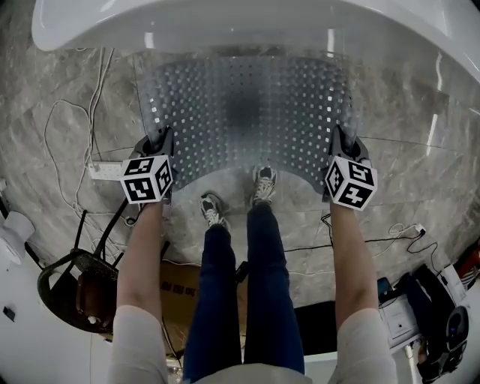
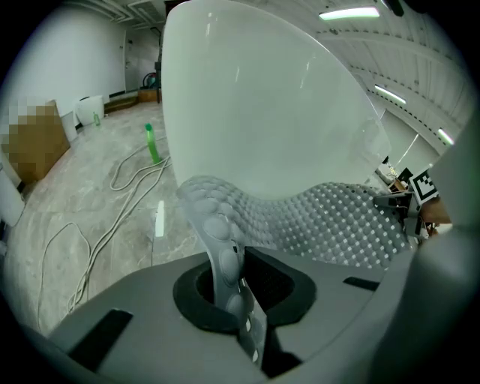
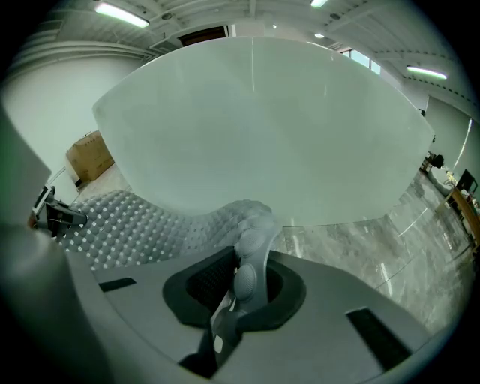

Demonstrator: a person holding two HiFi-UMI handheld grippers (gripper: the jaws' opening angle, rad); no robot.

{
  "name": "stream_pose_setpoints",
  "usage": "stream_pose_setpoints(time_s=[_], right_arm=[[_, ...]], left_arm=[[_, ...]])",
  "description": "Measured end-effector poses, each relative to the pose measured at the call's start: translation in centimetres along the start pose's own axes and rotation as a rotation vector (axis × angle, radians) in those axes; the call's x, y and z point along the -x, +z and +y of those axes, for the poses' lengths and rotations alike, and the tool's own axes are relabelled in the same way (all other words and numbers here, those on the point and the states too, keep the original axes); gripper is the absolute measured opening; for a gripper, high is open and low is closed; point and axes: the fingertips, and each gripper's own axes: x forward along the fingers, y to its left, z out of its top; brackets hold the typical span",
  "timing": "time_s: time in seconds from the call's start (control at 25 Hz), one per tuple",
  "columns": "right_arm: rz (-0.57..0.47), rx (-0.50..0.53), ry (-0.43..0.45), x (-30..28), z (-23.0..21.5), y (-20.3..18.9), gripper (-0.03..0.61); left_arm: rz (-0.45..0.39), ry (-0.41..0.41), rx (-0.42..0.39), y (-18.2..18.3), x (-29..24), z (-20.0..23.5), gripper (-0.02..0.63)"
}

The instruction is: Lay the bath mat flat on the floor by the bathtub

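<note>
Both the left gripper (image 1: 159,144) and the right gripper (image 1: 343,141) clamp near corners of the bath mat (image 1: 247,112) beside the bathtub (image 1: 225,22).

Head view: high, facing steeply down past the person's legs (image 1: 225,300) onto the bath mat (image 1: 247,112), floor (image 1: 30,82) and bathtub (image 1: 247,22) rim. Left and right gripper views: low, very near opposite mat corners, each looking along its jaws toward the tub wall. All three share mat and tub.
</note>
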Motion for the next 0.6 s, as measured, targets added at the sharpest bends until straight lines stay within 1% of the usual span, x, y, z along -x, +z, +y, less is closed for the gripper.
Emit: stream_pose_setpoints(time_s=[0.12, 0.36, 0.6], right_arm=[[-0.001, 0.003, -0.006, -1.5, -0.4, -0.5, 0.041], [0.004, 0.007, -0.011, -3.6, -0.6, -1.9, 0.042], [0.009, 0.028, -0.015, -5.9, -1.2, -3.8, 0.041]], left_arm=[[-0.007, -0.003, -0.009, -0.3, -1.6, 0.2, 0.048], [0.009, 0.006, 0.008, -2.2, -4.4, 0.9, 0.048], [0.014, 0.013, -0.013, -3.1, -7.5, 1.6, 0.048]])
